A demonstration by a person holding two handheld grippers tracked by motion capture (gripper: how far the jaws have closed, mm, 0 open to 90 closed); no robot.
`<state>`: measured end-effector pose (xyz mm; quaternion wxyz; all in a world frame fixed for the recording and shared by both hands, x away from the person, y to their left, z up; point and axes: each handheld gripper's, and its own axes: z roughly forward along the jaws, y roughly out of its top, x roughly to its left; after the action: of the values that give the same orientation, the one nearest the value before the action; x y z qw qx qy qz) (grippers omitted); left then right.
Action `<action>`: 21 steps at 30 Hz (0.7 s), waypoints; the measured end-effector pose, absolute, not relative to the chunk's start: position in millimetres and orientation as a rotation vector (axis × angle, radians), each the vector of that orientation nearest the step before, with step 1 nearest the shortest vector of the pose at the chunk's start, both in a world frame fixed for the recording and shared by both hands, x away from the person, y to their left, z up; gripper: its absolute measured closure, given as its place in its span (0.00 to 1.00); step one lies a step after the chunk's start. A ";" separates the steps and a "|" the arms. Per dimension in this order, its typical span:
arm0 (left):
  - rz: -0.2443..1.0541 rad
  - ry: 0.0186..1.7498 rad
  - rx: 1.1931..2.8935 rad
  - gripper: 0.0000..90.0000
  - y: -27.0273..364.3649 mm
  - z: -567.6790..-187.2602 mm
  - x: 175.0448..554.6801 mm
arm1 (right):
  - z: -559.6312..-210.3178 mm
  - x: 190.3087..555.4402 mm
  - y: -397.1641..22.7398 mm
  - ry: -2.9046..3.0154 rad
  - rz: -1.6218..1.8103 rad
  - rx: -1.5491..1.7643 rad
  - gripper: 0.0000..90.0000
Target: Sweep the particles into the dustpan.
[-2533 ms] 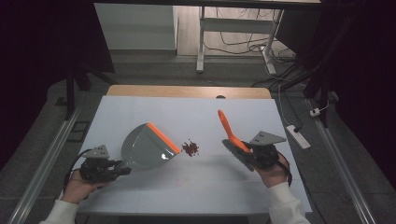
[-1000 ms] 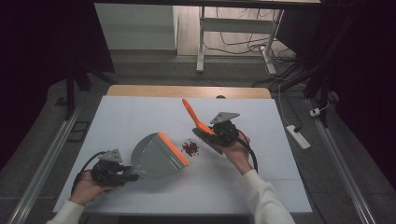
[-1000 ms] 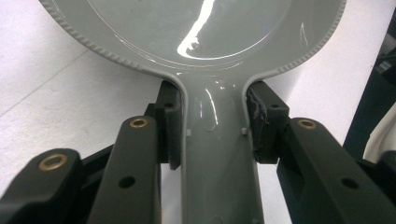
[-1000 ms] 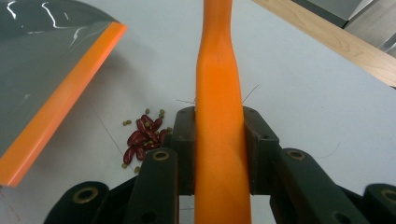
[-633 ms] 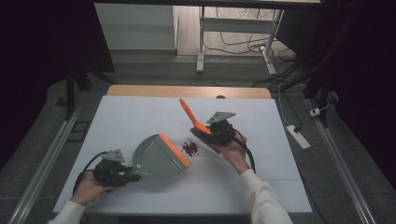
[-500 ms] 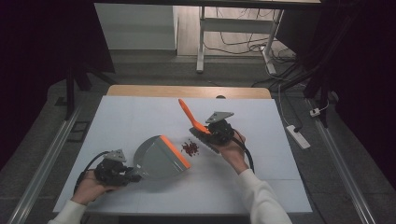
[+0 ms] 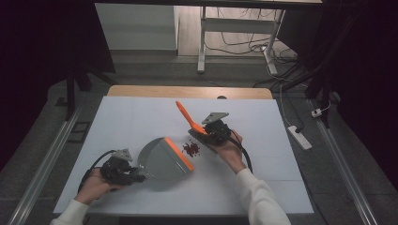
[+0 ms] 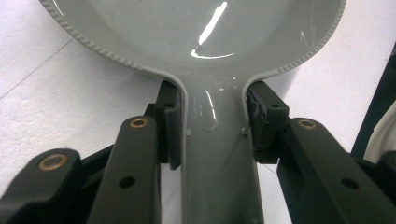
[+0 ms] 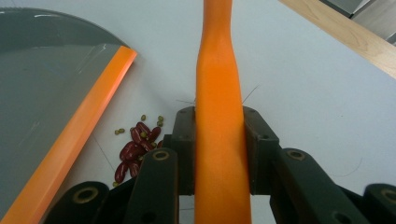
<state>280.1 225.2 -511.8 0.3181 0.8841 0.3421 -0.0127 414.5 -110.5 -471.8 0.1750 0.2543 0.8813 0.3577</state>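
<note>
One grey dustpan (image 7: 164, 159), pan empty, handle clamped in left jaws; beans (image 7: 191, 148) beside right jaws, clamped on orange brush handle (image 9: 219, 116).

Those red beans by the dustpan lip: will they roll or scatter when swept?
Probably. The red beans are small, smooth, oblong and loose in a pile, so they likely scatter and roll unevenly. The smaller green ones may slip under the dustpan lip.
</note>
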 end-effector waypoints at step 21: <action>-0.035 0.898 2.415 0.69 215.5 -509.2 288.3 | -479.0 419.1 -106.6 2.506 0.977 0.747 0.78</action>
<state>288.3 215.5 -509.2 0.2785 0.9001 0.3347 -0.0129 419.1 -106.6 -479.0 0.1742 0.2635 0.8840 0.3447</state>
